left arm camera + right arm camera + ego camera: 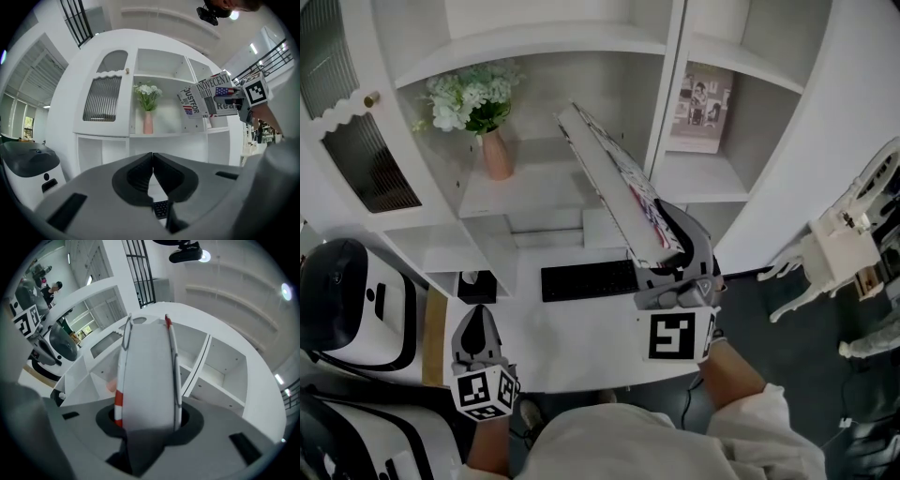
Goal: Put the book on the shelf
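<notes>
A thick white book (614, 178) with a flag-patterned cover is held up in the air in front of the white shelf unit (581, 42), its far end reaching toward the open compartment with the flowers. My right gripper (670, 267) is shut on the book's near end; in the right gripper view the book (147, 376) fills the space between the jaws. The left gripper view catches the same book (206, 98) at the upper right. My left gripper (476, 342) hangs low at the desk's front left with its jaws touching and nothing in them; its tips (153, 157) meet.
A pink vase of white flowers (492, 141) stands in the middle compartment. Another book (701, 108) leans in the right compartment. A black keyboard (586, 279) lies on the white desk (581, 352). A glass-fronted cabinet door (347, 122) is at left, a white chair (844, 244) at right.
</notes>
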